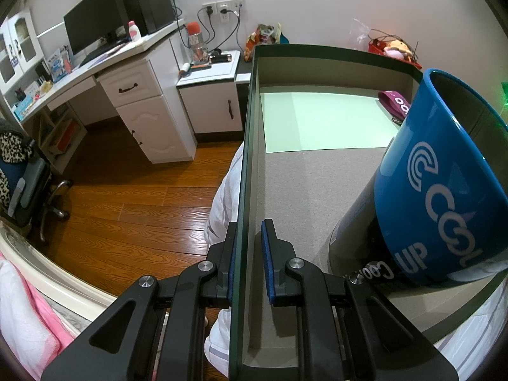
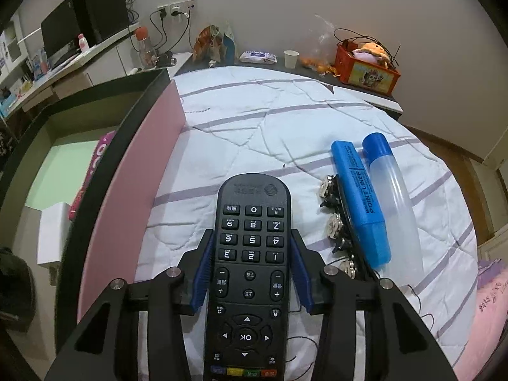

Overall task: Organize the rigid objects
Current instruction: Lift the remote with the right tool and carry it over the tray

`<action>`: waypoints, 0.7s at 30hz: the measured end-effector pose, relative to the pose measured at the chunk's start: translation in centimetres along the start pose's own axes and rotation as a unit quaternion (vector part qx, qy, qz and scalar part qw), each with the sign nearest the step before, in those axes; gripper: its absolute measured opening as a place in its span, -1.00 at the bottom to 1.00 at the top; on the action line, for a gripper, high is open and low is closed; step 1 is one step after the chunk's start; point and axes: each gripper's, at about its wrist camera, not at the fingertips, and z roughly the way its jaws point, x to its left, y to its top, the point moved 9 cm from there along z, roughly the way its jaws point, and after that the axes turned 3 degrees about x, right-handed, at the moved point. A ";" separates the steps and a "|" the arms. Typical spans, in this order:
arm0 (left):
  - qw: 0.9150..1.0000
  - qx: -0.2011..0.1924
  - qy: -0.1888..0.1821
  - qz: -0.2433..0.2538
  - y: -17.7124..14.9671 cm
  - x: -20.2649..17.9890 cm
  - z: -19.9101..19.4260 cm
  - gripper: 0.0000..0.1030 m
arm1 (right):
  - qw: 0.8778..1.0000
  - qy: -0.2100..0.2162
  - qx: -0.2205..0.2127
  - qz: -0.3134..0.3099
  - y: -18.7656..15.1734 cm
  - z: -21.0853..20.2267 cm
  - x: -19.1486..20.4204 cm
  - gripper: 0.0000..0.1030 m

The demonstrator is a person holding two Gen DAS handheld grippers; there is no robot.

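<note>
The left gripper point(image 1: 249, 260) is pinched on the thin side wall of the box point(image 1: 244, 171), steadying it; inside, on the grey felt-like floor, a glossy blue mug point(image 1: 441, 187) leans against a dark cylinder point(image 1: 355, 222), with a pale green sheet point(image 1: 317, 120) beyond. To the right, on the quilted white bed point(image 2: 270, 120), the right gripper point(image 2: 252, 270) is spread around the black remote point(image 2: 250, 270), its blue pads just beside the edges and not visibly pressing. To grip well, I would close squarely on the remote's long smooth sides near its middle, so the hard, slick plastic does not pivot. Further right lie metal-studded clips point(image 2: 336, 222), a blue highlighter point(image 2: 360, 203) and a frosted tube point(image 2: 393, 203) with a blue cap, all rigid and prone to rolling.
</note>
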 end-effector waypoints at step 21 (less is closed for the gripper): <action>1.000 0.000 0.001 0.000 -0.1 -0.2 0.1 -0.77 | 0.993 0.026 -0.109 -0.025 4.0 -7.9 2.9 -0.14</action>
